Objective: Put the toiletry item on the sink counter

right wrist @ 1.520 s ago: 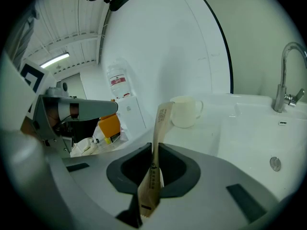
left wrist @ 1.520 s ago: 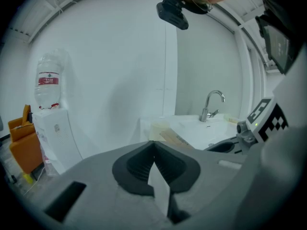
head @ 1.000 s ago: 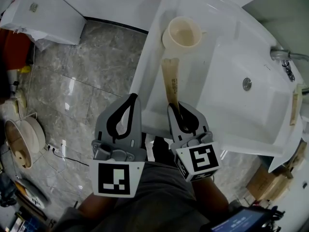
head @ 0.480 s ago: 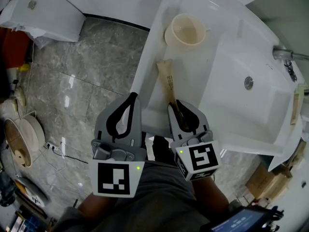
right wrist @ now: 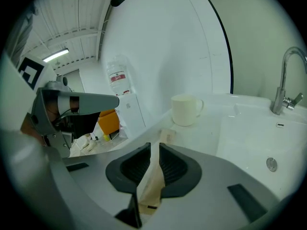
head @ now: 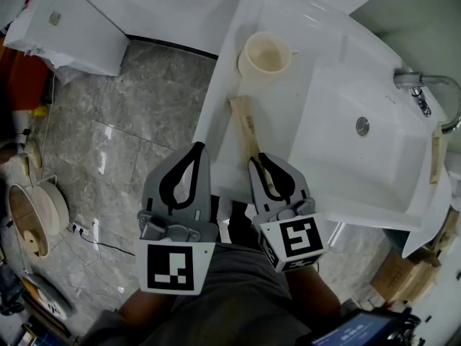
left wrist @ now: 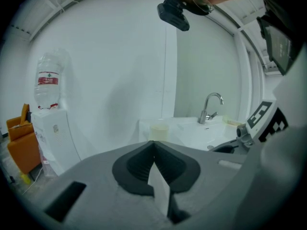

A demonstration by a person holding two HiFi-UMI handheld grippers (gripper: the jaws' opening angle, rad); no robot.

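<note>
The toiletry item is a long brown paper-wrapped packet, and my right gripper is shut on its near end. Its far end reaches out over the white sink counter, a little short of the cream mug. In the right gripper view the packet runs between the shut jaws of the right gripper toward the mug. My left gripper hangs beside the counter's left edge over the floor, shut with nothing in it.
The basin with its drain lies right of the packet, and a chrome faucet stands at its far right. A white cabinet holding a water bottle stands on the marble floor at the left. An orange chair is beside it.
The packet's far end has drawn back from the mug and swung left; it lay against the mug one second ago. Both grippers kept their grip states.
</note>
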